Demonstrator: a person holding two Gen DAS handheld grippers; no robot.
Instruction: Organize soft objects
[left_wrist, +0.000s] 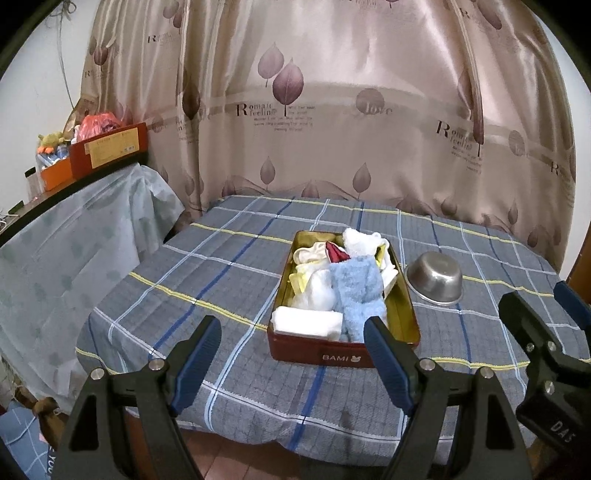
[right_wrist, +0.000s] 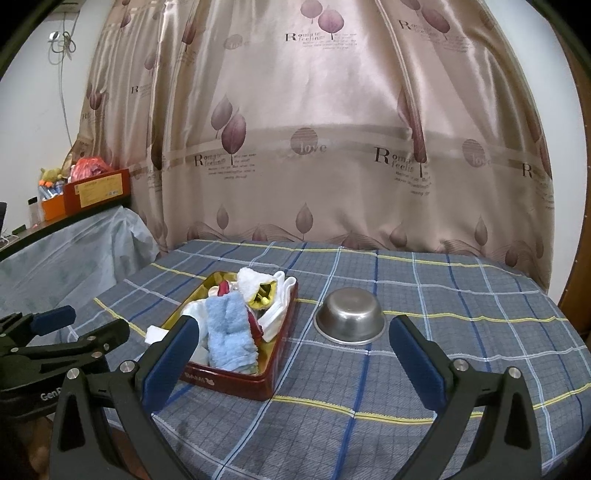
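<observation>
A red tin box (left_wrist: 343, 353) (right_wrist: 236, 380) marked BAMI stands on the plaid-covered table, filled with soft things. A fluffy light-blue cloth (left_wrist: 356, 295) (right_wrist: 229, 332) lies on top, with white folded cloths (left_wrist: 306, 321), a white fluffy piece (left_wrist: 360, 242) (right_wrist: 251, 280) and a red item (left_wrist: 337, 253) around it. My left gripper (left_wrist: 291, 332) is open, held just short of the box's near end, nothing between its fingers. My right gripper (right_wrist: 295, 332) is open too, near the table's front edge, between the box and the bowl. Each gripper shows at the edge of the other's view.
An upturned steel bowl (left_wrist: 436, 282) (right_wrist: 349, 315) sits on the plaid tablecloth (left_wrist: 221, 280) right of the box. A leaf-print curtain (left_wrist: 332, 110) hangs behind. At far left, a covered counter (left_wrist: 74, 229) carries a red carton (left_wrist: 109, 149) and clutter.
</observation>
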